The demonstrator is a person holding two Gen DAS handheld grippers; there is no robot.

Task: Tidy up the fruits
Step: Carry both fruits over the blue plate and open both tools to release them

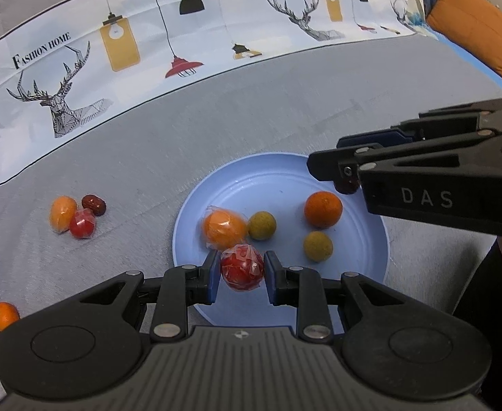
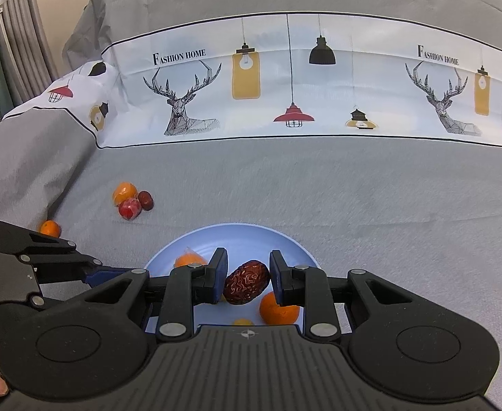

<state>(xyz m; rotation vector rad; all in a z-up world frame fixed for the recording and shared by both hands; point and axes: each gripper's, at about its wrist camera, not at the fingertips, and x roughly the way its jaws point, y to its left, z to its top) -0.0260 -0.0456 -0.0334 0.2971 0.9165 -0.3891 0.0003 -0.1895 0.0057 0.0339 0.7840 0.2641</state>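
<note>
We find the blue plate [image 1: 371, 267] on the grey cloth [image 1: 216, 130], holding a wrapped orange fruit [image 1: 222, 227], a bare orange [image 1: 323, 209] and two green fruits [image 1: 262, 225]. Over the plate's near rim, our left claw [image 1: 241, 275] pinches a wrapped red fruit [image 1: 242, 269]. Above the plate, our right claw [image 2: 247, 279] pinches a wrinkled date [image 2: 247, 281]. Left of the plate lie three fruits together [image 1: 76, 214], and another orange [image 1: 4, 315] lies nearer us.
</note>
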